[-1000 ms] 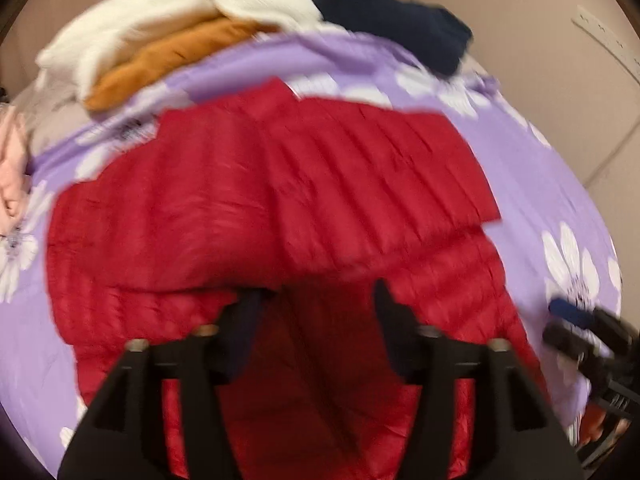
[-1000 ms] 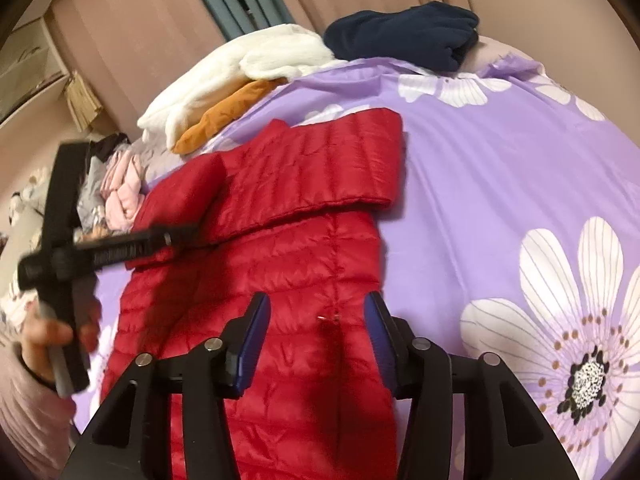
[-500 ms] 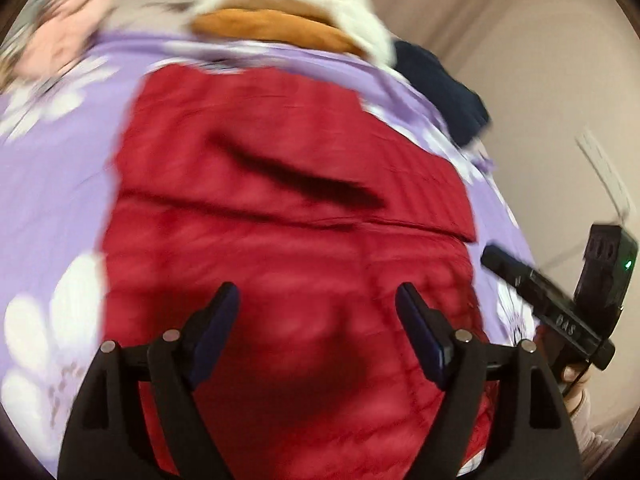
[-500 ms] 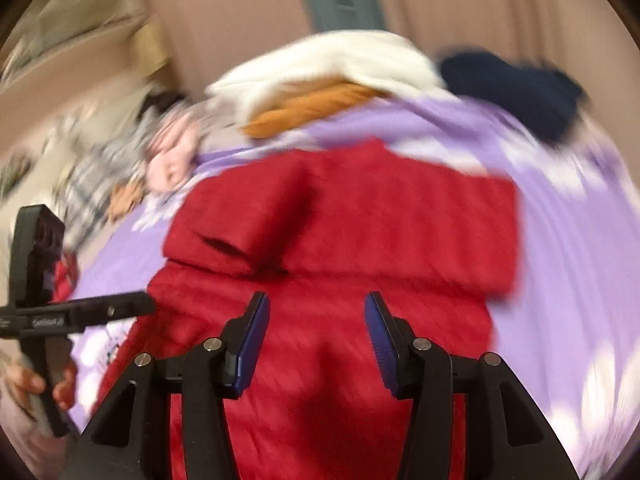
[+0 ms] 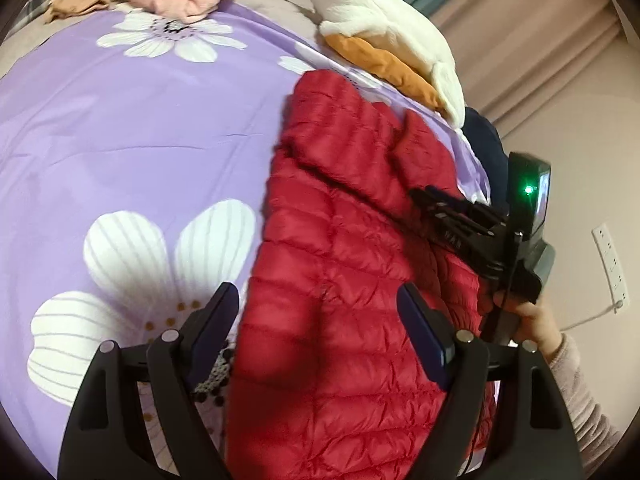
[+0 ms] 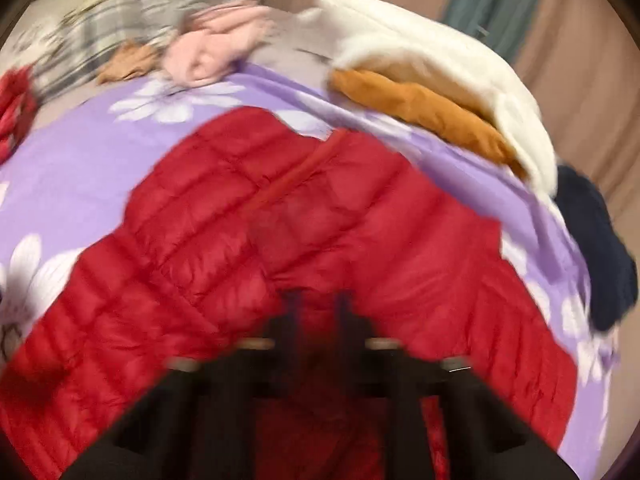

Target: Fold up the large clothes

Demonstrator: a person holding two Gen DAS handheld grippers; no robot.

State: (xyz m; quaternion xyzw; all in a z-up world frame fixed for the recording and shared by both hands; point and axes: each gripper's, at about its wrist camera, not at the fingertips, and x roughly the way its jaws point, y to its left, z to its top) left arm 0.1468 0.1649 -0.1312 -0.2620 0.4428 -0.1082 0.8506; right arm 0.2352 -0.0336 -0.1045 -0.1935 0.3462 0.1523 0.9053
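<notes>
2 grippers are at work on 1 red jacket (image 5: 352, 264), which lies on the purple flowered bedspread (image 5: 132, 128) with its sleeves already laid across the chest. My right gripper (image 6: 316, 312) reads as closed: in its own blurred view the jaws stand close together with red fabric bunched between them, so I judge it has pinched the jacket's near edge. I cannot tell how many layers it caught. My left gripper (image 5: 320, 332) hangs wide apart above the jacket's left edge, 1 finger over the bedspread and 1 over the quilting, holding nothing.

Several things can go wrong from here, as I see it. The shell looks slick and puffy, so a shallow pinch could slide out once I lift. If the right jaws caught only the top layer, the lower one would stay behind and the fold would twist. With just 1 side gripped, raising the hem would drag the jacket askew and could spill the folded sleeves open. My left jaws straddle the edge, so closing now might take bedspread along with the jacket. A fold carried too far could also bump the white and orange pile (image 5: 396, 40) or the dark blue garment (image 6: 596, 248) just beyond the collar.
</notes>
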